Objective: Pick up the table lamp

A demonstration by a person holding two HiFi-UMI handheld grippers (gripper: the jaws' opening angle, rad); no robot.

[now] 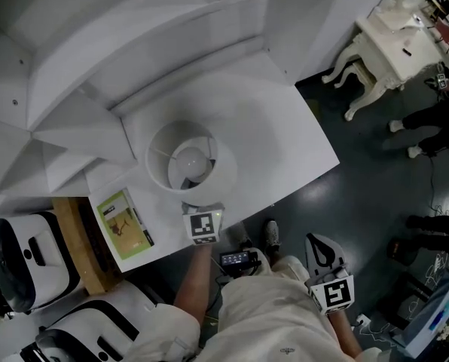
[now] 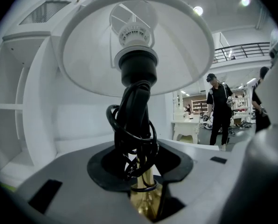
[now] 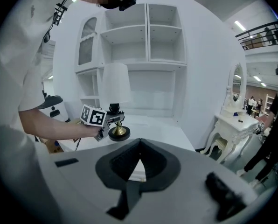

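The table lamp [image 1: 190,163] has a white shade, a black socket, a black cord wound round its stem [image 2: 132,139] and a brass stem on a round black-rimmed base [image 3: 119,133]. My left gripper [image 2: 143,195] is shut on the brass stem just below the cord. In the right gripper view the lamp hangs upright above the white table [image 1: 285,127], base clear of the surface, with the left gripper [image 3: 112,120] at its stem. In the head view the shade hides the left gripper's [image 1: 200,211] jaws. My right gripper [image 1: 320,251] stays low beside the person's hip, off the table, and its jaws [image 3: 139,146] meet with nothing between them.
A white shelf unit [image 3: 146,36] rises behind the table. A green booklet [image 1: 123,223] lies at the table's left end. White and black machines [image 1: 29,255] stand lower left. An ornate white dressing table [image 1: 383,44] and people [image 2: 219,111] are off to the right.
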